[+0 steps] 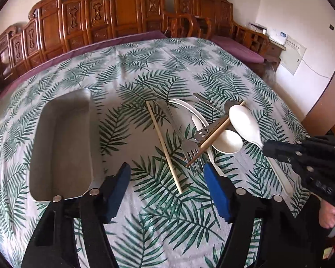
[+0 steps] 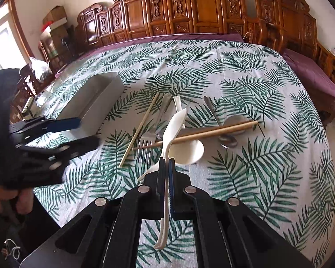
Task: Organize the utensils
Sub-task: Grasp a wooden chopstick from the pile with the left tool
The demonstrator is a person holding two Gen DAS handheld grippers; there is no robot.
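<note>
- My right claw clamps a smooth white plastic spoon by its handle, above the utensil pile.
- My left claw open, nothing between pads.
- Rectangular metal tray: empty, on leaf-print tabletop.

My tabletop, draped in fern-print cloth, bears a metal tray, chopsticks, fork, and what appear to be several spoons.

carved wooden benches (purple cushions) line white walls.
</note>
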